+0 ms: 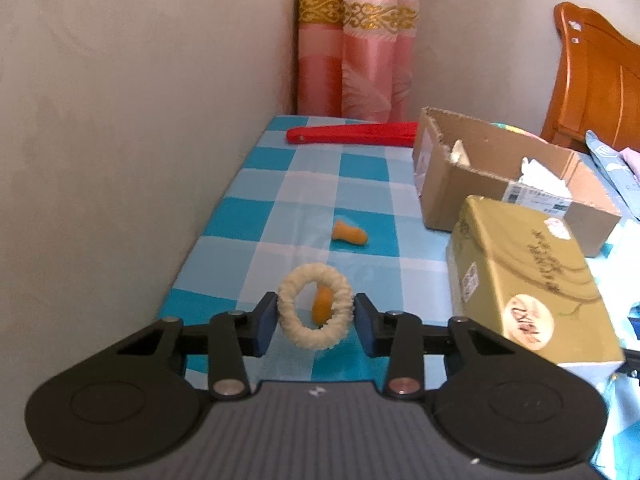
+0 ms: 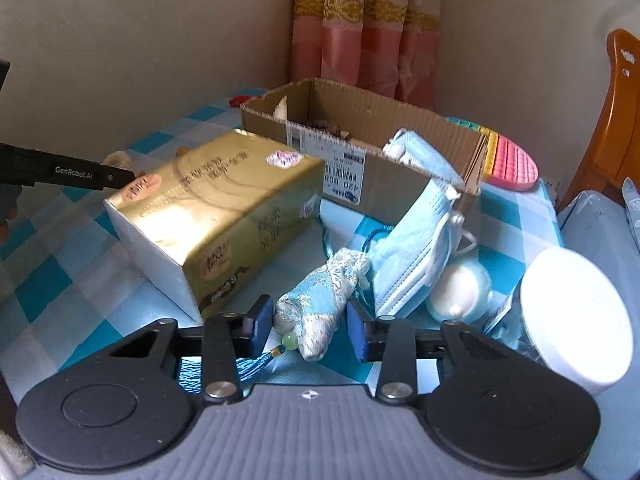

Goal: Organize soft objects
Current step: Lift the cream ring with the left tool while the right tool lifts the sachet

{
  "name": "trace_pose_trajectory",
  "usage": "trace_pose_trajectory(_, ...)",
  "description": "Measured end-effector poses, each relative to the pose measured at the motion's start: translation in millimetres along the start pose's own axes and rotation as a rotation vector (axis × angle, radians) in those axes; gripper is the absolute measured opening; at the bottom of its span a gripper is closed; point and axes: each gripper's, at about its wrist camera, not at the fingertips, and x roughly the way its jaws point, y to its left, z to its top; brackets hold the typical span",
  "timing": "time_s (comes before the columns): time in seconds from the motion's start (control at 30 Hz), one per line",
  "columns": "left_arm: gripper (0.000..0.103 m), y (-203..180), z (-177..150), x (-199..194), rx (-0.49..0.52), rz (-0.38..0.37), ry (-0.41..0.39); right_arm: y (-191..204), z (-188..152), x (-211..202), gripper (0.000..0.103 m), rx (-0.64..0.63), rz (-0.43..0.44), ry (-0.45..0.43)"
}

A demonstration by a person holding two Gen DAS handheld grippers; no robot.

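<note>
Fluffy ring (image 1: 315, 312) between left gripper (image 1: 315, 322) pads

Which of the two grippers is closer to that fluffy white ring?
The left gripper: the fluffy white ring sits right between its fingers. The right gripper is over by the embroidered blue pouch, beyond the gold box.

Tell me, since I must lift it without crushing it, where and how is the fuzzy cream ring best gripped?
Grip the fuzzy cream ring across its outer rim, one pad on each side, coming from the near edge of the table as the left hand-held gripper does. It stands tilted up with its hole facing the camera, so both sides are exposed. It looks soft, so a light squeeze probably suffices.
</note>
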Motion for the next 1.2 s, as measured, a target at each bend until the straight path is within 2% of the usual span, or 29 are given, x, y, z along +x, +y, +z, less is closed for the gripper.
trace_pose_trajectory(0.27, 0.040, -11, 9, -30, 0.075, -0.061, -0.015, 4, 4, -27, 0.041, -0.048, -0.009, -0.042)
trace_pose_trajectory(0.67, 0.040, -25, 9, -56, 0.097, -0.110, -0.048, 4, -7, -57, 0.037, -0.070, -0.023, -0.062)
trace_pose_trajectory(0.73, 0.040, -27, 9, -58, 0.099, -0.115, -0.052, 4, -8, -55, 0.042, -0.070, -0.017, -0.034)
trace_pose_trajectory(0.8, 0.040, -28, 8, -59, 0.098, -0.123, -0.054, 4, -13, -50, 0.056, -0.068, -0.011, -0.003)
trace_pose_trajectory(0.93, 0.040, -28, 6, -61, 0.098, -0.123, -0.050, 6, -21, -41, 0.060, -0.068, -0.013, 0.045)
trace_pose_trajectory(1.0, 0.040, -28, 5, -60, 0.095, -0.121, -0.047, 6, -23, -37, 0.066, -0.069, -0.013, 0.056)
trace_pose_trajectory(1.2, 0.040, -27, 6, -57, 0.096, -0.123, -0.041, 3, -27, -26, 0.066, -0.045, -0.045, 0.100)
